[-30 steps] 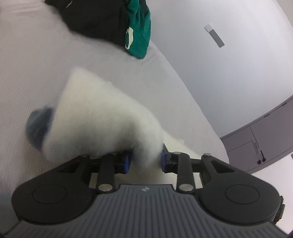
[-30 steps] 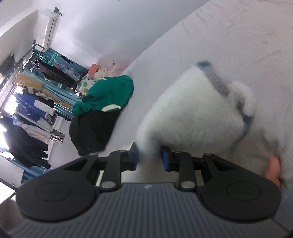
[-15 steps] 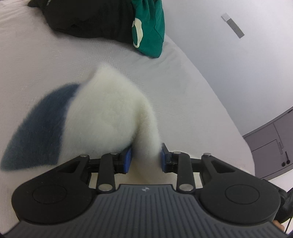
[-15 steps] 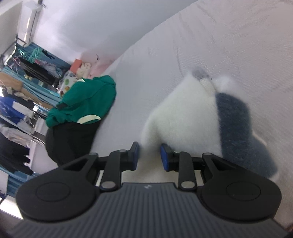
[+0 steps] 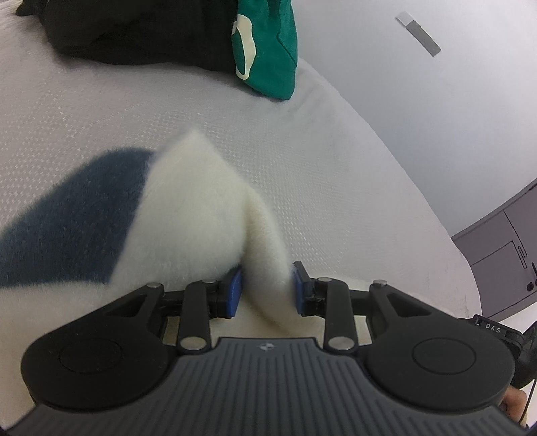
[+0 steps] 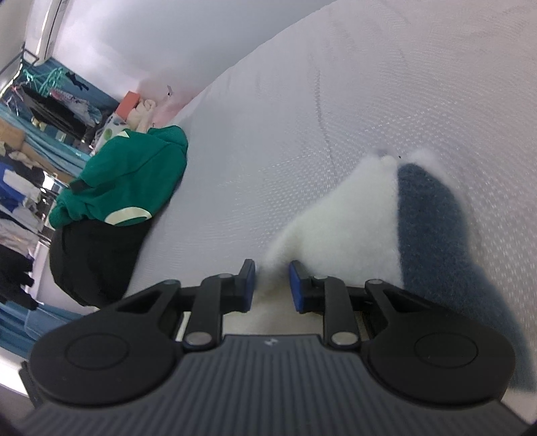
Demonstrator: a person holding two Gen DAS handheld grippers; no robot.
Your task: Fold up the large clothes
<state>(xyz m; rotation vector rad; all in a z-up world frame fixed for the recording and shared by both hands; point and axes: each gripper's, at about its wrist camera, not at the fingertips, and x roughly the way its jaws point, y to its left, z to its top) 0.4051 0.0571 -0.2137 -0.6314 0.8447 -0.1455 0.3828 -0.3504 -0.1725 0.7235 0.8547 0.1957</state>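
A fluffy white garment with a dark blue patch point(image 5: 188, 214) lies on the white bed point(image 5: 100, 114). My left gripper point(image 5: 265, 288) is shut on a fold of its white edge, which rises between the blue pads. In the right wrist view the same garment point(image 6: 352, 218) spreads ahead and to the right, its blue patch on the right side. My right gripper point(image 6: 272, 285) is shut on another white edge of it, low over the bed point(image 6: 335, 100).
A green sweatshirt point(image 5: 268, 47) and a black garment point(image 5: 134, 30) lie heaped at the bed's far edge; they also show in the right wrist view point(image 6: 127, 181). A grey cabinet point(image 5: 503, 241) stands right of the bed. A clothes rack point(image 6: 30, 134) stands beyond it.
Both grippers have brought the white garment down toward the bed. It has spread flatter, and the blue patch now lies open in both views.
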